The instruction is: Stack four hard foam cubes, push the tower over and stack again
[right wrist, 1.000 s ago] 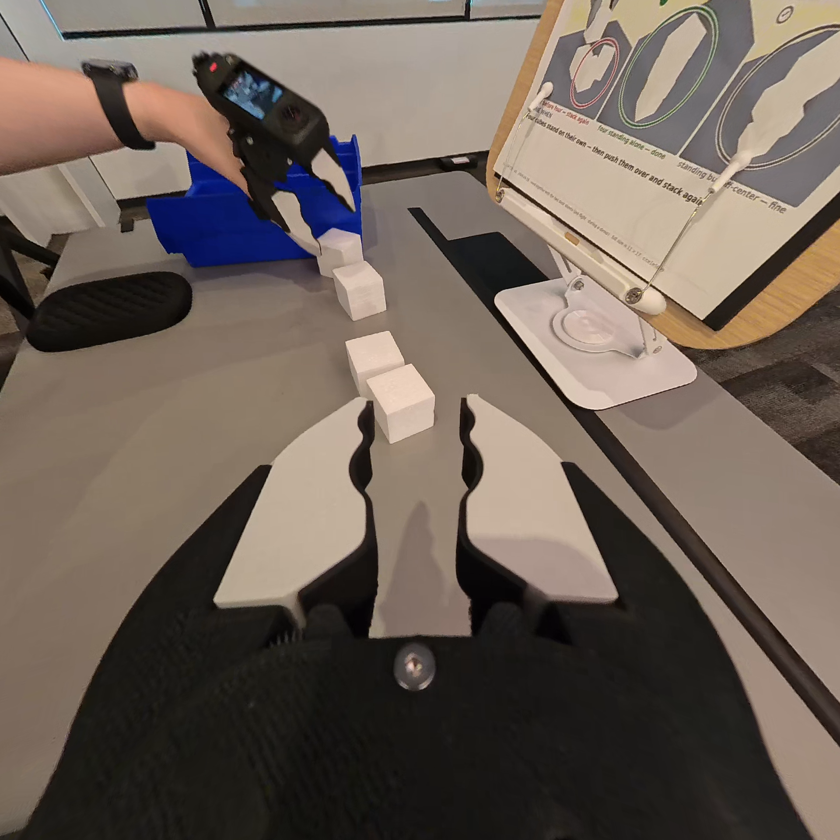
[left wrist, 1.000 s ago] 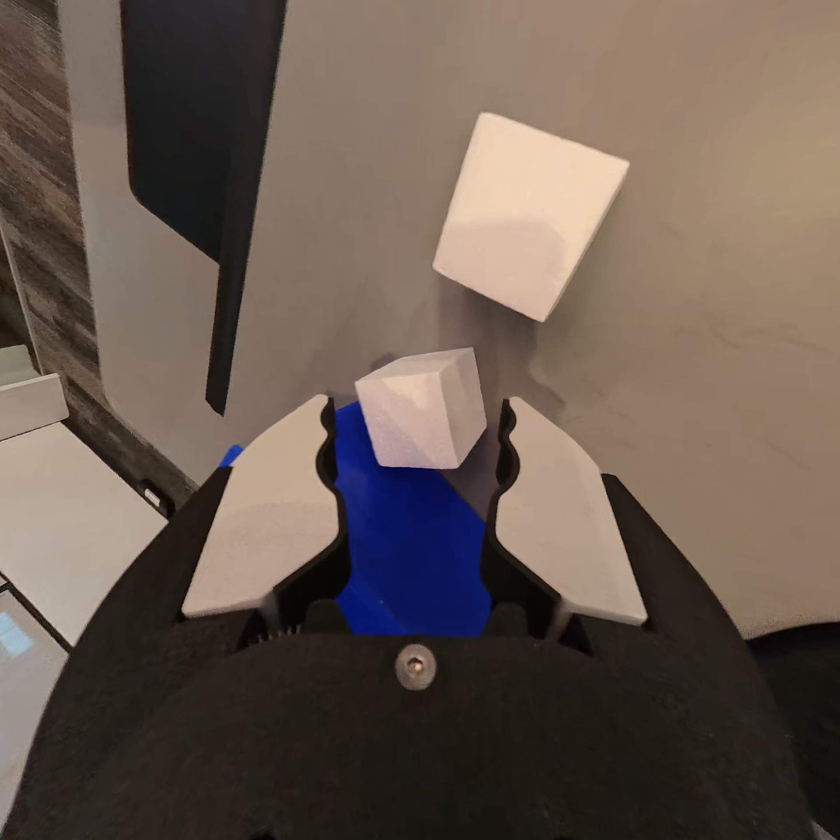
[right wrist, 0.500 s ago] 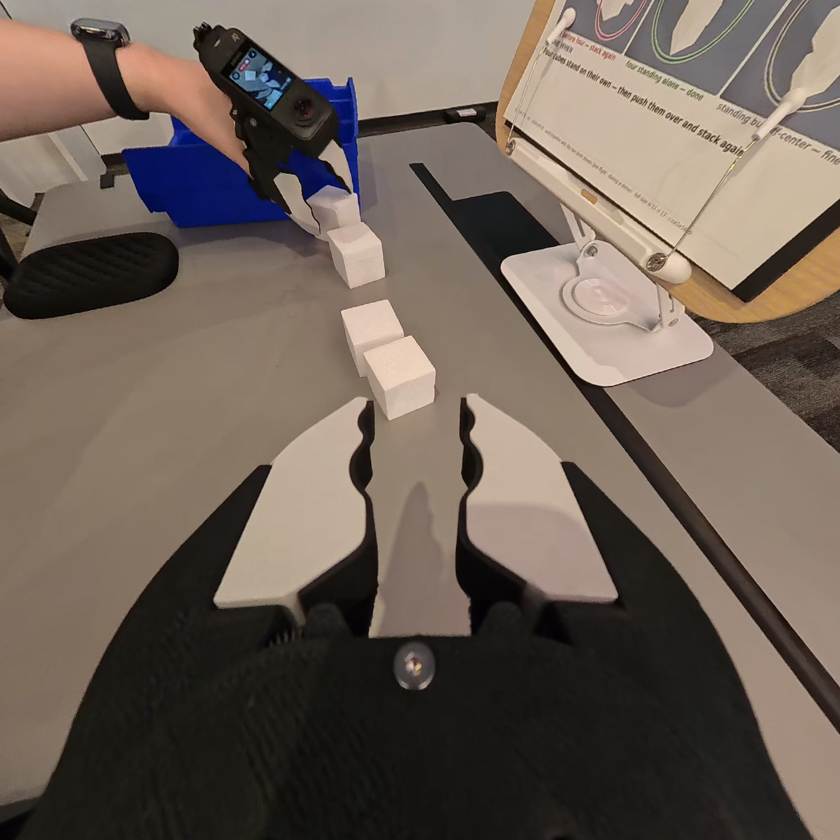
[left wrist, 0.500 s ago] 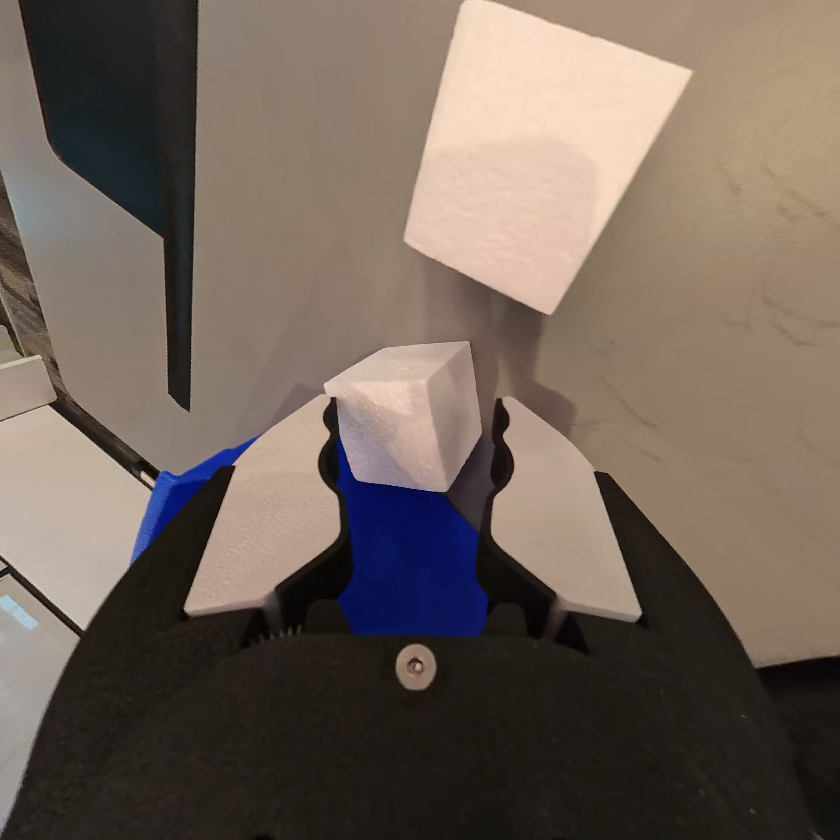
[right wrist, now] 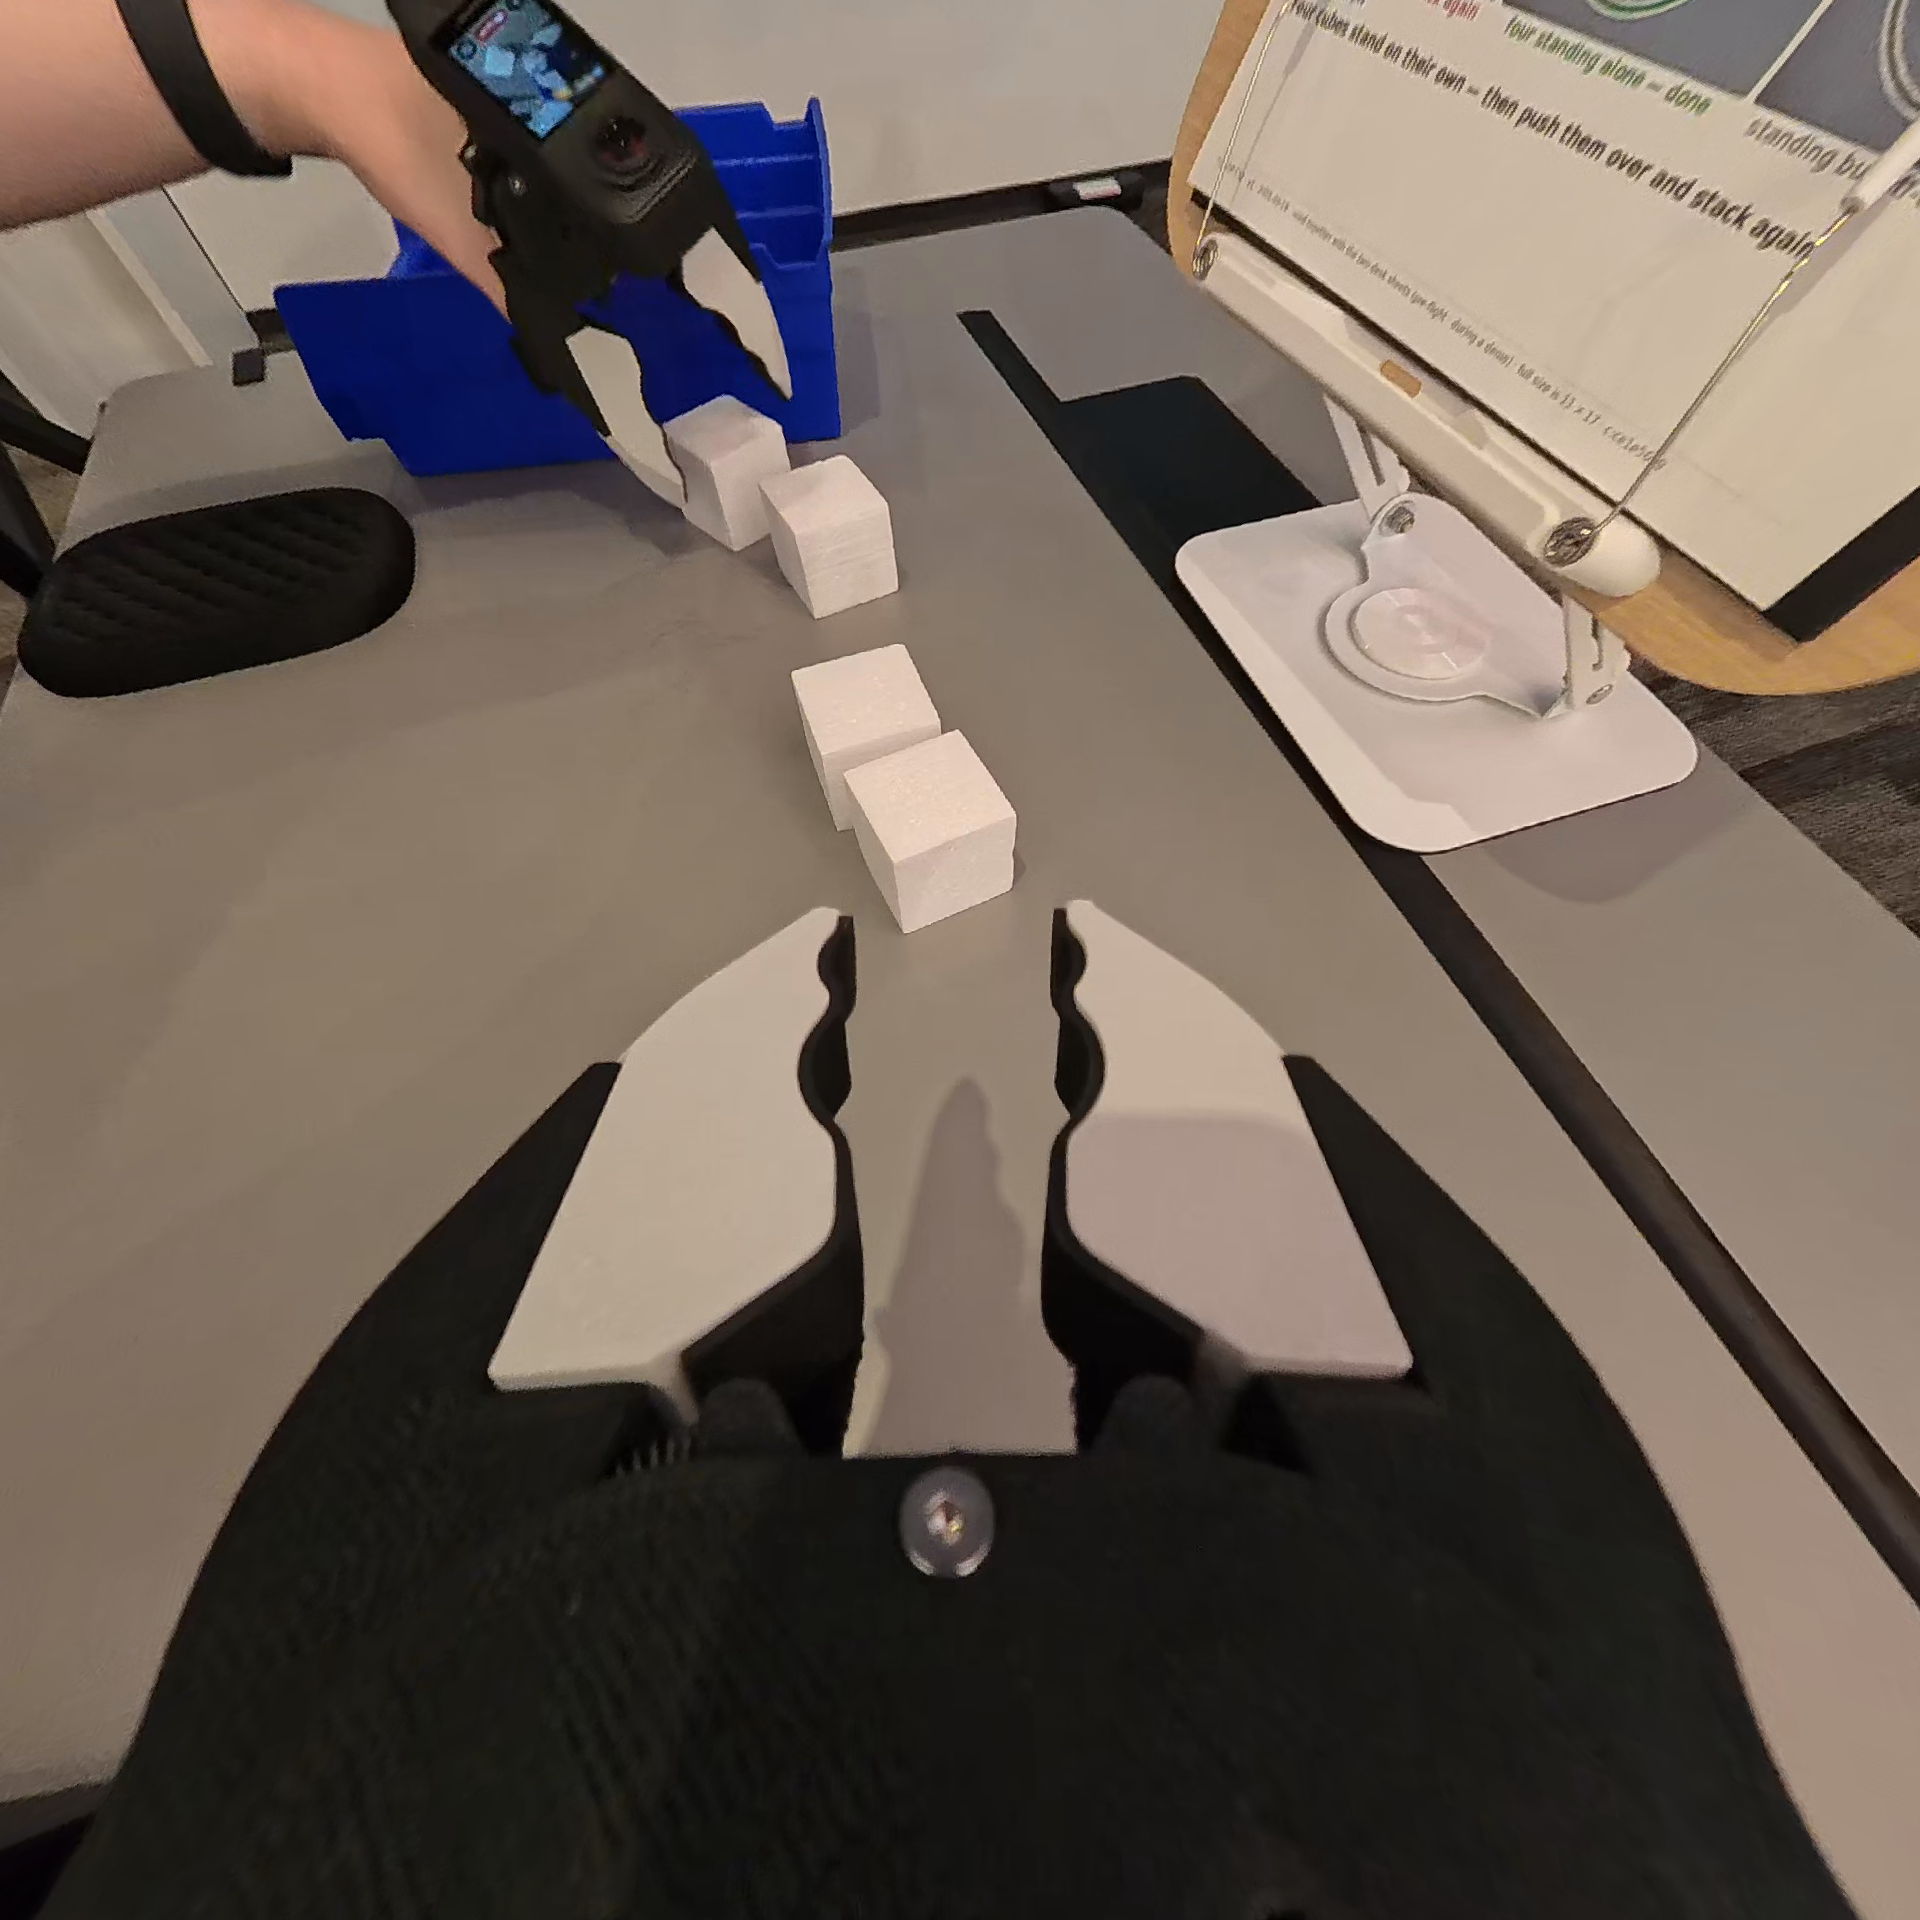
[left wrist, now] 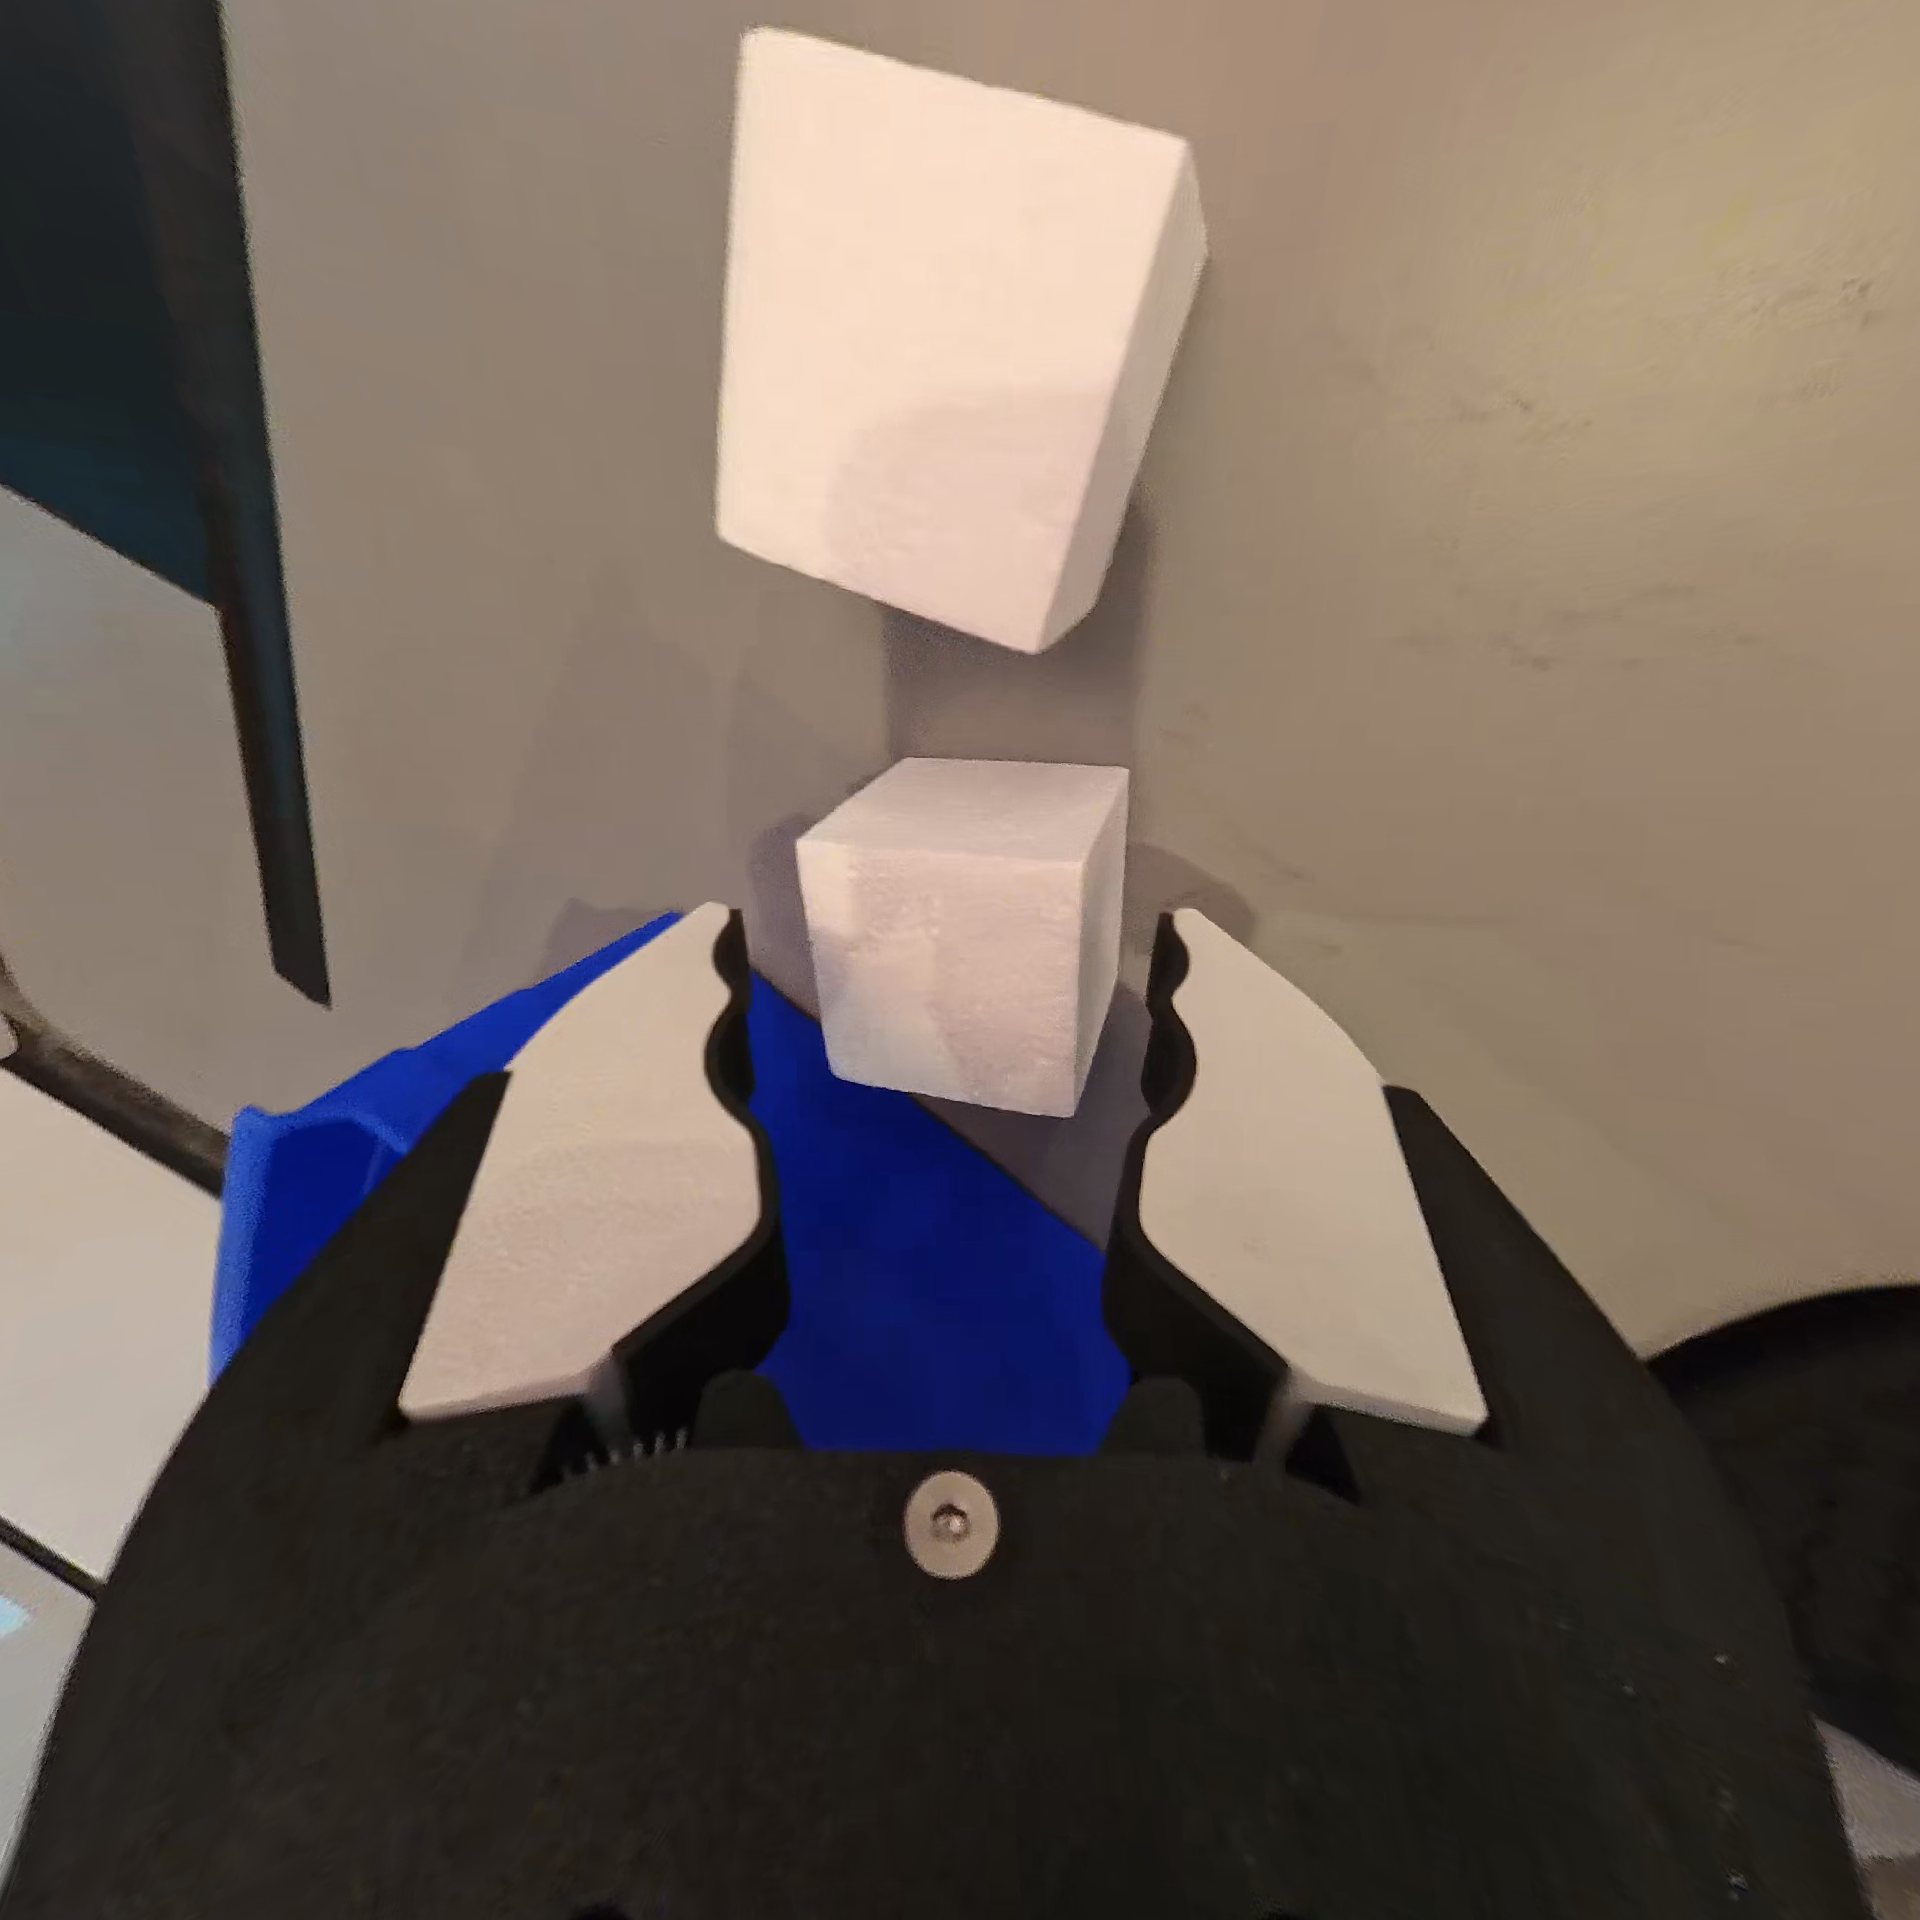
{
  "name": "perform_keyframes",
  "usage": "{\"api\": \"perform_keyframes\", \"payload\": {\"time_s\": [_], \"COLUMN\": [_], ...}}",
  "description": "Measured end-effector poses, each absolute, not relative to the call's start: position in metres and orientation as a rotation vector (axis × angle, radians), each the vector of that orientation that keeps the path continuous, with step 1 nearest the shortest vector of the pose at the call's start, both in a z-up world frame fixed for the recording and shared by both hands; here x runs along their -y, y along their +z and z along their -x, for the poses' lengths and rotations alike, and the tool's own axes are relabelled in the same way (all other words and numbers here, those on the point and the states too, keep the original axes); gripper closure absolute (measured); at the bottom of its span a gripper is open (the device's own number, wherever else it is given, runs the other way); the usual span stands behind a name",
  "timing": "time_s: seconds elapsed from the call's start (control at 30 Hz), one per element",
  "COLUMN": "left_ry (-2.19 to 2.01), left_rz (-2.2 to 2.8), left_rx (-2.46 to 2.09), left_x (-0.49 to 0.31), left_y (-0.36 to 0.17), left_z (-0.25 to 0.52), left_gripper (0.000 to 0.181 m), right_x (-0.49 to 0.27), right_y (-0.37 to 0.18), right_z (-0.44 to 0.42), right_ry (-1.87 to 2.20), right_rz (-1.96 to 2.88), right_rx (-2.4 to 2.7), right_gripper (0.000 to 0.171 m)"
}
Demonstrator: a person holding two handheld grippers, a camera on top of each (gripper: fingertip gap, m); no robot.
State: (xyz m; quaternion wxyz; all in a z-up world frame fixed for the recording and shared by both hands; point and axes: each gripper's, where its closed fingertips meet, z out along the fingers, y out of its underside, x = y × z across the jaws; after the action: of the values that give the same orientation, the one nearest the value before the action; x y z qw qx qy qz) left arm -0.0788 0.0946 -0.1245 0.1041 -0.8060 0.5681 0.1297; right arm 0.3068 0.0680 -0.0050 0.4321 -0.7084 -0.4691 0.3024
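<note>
Four white foam cubes lie in a loose row on the grey table [right wrist: 364,935]. The nearest cube [right wrist: 930,826] touches the second cube [right wrist: 862,717]. Farther off are the third cube [right wrist: 831,535] and the farthest cube [right wrist: 727,473]. My right gripper [right wrist: 951,914] is open and empty, just short of the nearest cube. My left gripper [right wrist: 717,426] is open, pointing down with a finger on each side of the farthest cube. In the left wrist view that cube [left wrist: 961,935] sits just beyond the tips of my left gripper [left wrist: 945,925], with the third cube [left wrist: 956,332] beyond it.
A blue bin [right wrist: 416,364] stands right behind the farthest cube and shows under the left gripper [left wrist: 883,1247]. A black padded rest [right wrist: 208,592] lies at the left. A white stand [right wrist: 1434,675] holding a board is at the right. A person's forearm [right wrist: 156,114] holds the left gripper. The tips of one gripper are about 40 centimetres away from the tips of the other.
The left gripper has turned and shifted so the farthest cube is centred between its open fingers. The right gripper has moved a little nearer the closest cube. The cubes have not moved.
</note>
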Motion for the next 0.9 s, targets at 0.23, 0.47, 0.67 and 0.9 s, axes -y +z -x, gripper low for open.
{"api": "perform_keyframes", "payload": {"time_s": [0.23, 0.47, 0.67, 0.9], "left_ry": [0.42, 0.402, 0.359, 0.346], "left_rz": [2.397, 2.408, 2.343, 2.258], "left_rx": [-1.728, -1.691, -1.637, -1.615], "left_x": [-0.094, -0.091, -0.092, -0.085], "left_y": [-0.141, -0.14, -0.116, -0.08], "left_z": [0.085, 0.089, 0.081, 0.078], "left_gripper": [0.114, 0.119, 0.12, 0.119], "right_x": [-0.071, -0.074, -0.084, -0.108], "right_y": [-0.017, -0.029, -0.042, -0.121], "right_z": [-0.304, -0.295, -0.242, -0.194], "right_ry": [0.759, 0.81, 0.959, 0.633], "right_rz": [1.796, 1.803, 1.647, 1.74], "right_rx": [1.188, 1.202, 1.184, 1.377], "right_gripper": [0.134, 0.133, 0.115, 0.088]}}
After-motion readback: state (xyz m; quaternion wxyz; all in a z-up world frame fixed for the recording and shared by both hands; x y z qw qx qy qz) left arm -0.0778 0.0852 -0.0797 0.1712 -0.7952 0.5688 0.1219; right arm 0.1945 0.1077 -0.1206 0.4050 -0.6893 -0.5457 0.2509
